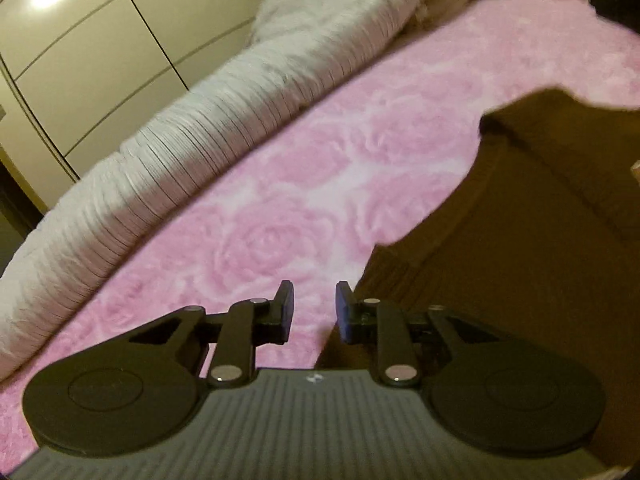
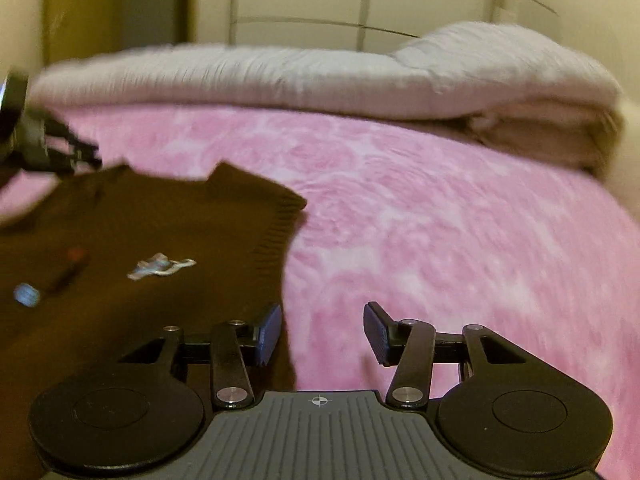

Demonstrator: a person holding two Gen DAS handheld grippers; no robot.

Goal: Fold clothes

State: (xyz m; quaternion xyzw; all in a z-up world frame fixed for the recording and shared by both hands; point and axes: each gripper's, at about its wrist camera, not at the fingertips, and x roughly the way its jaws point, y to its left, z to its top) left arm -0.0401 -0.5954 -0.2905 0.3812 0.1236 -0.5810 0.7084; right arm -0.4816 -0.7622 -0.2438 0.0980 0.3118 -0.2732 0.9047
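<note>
While both views are blurred, we can make out our left claw (image 1: 314, 310) at the bottom centre of the left wrist frame, its fingers apart with nothing between them, over the edge where the brown sweater (image 1: 520, 240) meets the pink rose-patterned blanket (image 1: 280, 200). In the right wrist frame our right claw (image 2: 322, 332) sits bottom centre, fingers set wider apart and empty; its left finger (image 2: 269, 334) is over the sweater's edge, its right one over bare blanket. Further in, the sweater (image 2: 140, 232) lies flat on the bed, filling the lower left of that frame, with a small pale motif (image 2: 160, 268) on its front. At the left edge we see the other claw (image 2: 60, 148) near the garment's far hem. Beyond, a folded white quilt (image 2: 320, 76) runs along the bed's far side, with pale cupboard doors (image 1: 100, 40) behind.
</note>
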